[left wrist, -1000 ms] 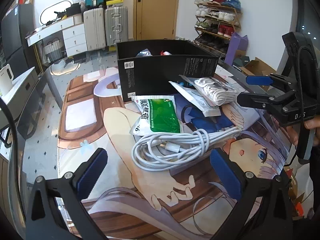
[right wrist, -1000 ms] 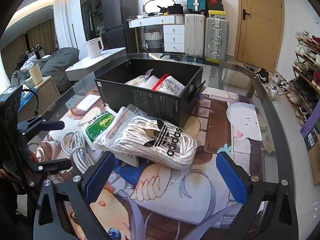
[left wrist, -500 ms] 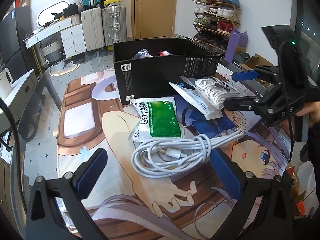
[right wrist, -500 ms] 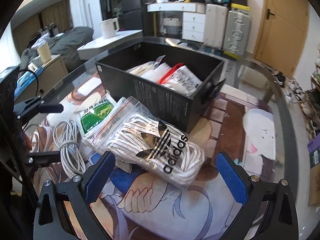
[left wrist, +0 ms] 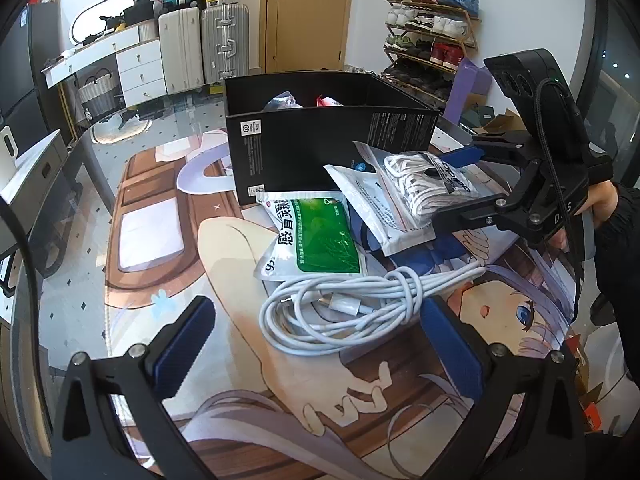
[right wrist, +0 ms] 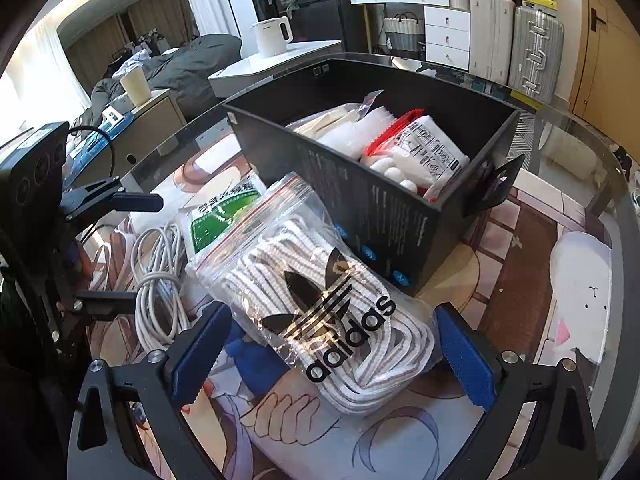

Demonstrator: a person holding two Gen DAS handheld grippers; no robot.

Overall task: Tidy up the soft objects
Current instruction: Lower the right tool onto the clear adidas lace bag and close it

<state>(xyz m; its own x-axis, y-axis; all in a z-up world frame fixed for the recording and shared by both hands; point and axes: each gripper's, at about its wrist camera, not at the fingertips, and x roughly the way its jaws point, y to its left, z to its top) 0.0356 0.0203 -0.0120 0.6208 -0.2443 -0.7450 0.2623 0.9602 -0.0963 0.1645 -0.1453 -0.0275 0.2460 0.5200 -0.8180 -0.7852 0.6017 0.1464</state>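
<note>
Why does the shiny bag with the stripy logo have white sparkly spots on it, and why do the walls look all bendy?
Right wrist view: room light glints off the clear plastic zip bag of white laces, leaving white glare patches over its black logo. Left wrist view: the fisheye lens bows straight lines, so the tan wooden door and the black cardboard box curve, and the corners go dark.
</note>
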